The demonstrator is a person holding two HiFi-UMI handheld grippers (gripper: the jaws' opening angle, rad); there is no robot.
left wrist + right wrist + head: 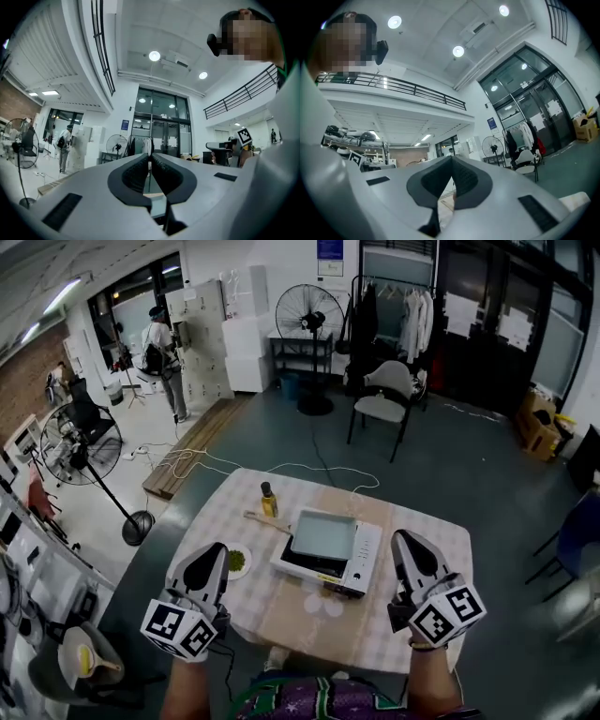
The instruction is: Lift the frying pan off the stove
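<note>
A square pale frying pan [323,533] sits on a white portable stove [366,562] in the middle of the checked table [422,531]. A wooden bar like a handle [265,521] points left from the pan's near-left corner. My left gripper [218,547] hovers over the table's left edge with its jaws shut and nothing in them; in the left gripper view the left gripper [150,156] has its pads together. My right gripper [405,536] is held right of the stove, also shut and empty; the right gripper [451,158] shows closed tips. Both are apart from the pan.
An oil bottle [269,500] stands behind the pan's handle. A small plate of greens [236,562] lies next to the left gripper. Beyond the table are a chair [384,399], a floor fan [309,320], a second fan [89,451] and a person [164,352] far off.
</note>
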